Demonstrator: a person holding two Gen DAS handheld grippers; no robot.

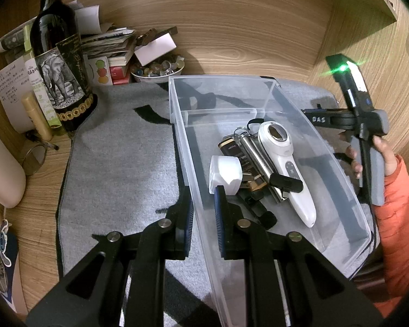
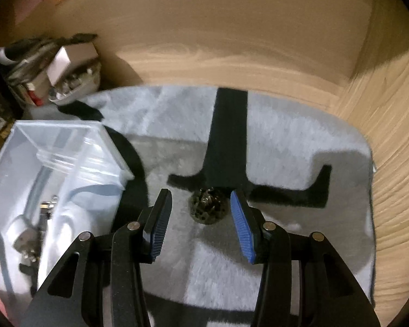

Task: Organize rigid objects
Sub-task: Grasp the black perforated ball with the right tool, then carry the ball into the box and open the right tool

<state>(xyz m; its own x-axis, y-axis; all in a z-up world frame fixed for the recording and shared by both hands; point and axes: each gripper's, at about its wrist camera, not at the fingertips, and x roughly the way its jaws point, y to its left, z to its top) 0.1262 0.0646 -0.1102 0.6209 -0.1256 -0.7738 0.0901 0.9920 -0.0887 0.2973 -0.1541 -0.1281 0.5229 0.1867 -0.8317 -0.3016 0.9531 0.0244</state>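
Observation:
A clear plastic bin (image 1: 270, 92) stands on a grey mat (image 1: 122, 163). Inside lie a white handheld device (image 1: 286, 163), a white plug cube (image 1: 223, 174), a metal cylinder (image 1: 255, 155) and a black-and-gold box (image 1: 231, 147). My left gripper (image 1: 204, 218) is shut on the bin's near left wall. In the right wrist view a small dark ornate ball (image 2: 208, 208) rests on the mat (image 2: 286, 147), just beyond my right gripper (image 2: 201, 212). That gripper is open, with a pad on either side of the ball and not touching it. The bin (image 2: 21, 150) sits to its left.
A wine bottle with an elephant label (image 1: 60, 68), a bowl of marbles (image 1: 158, 68) and stacked papers (image 1: 109, 41) crowd the back left corner. Wooden walls close in behind and at right. A hand (image 1: 381, 150) in an orange sleeve (image 1: 400, 218) holds the right tool beside the bin.

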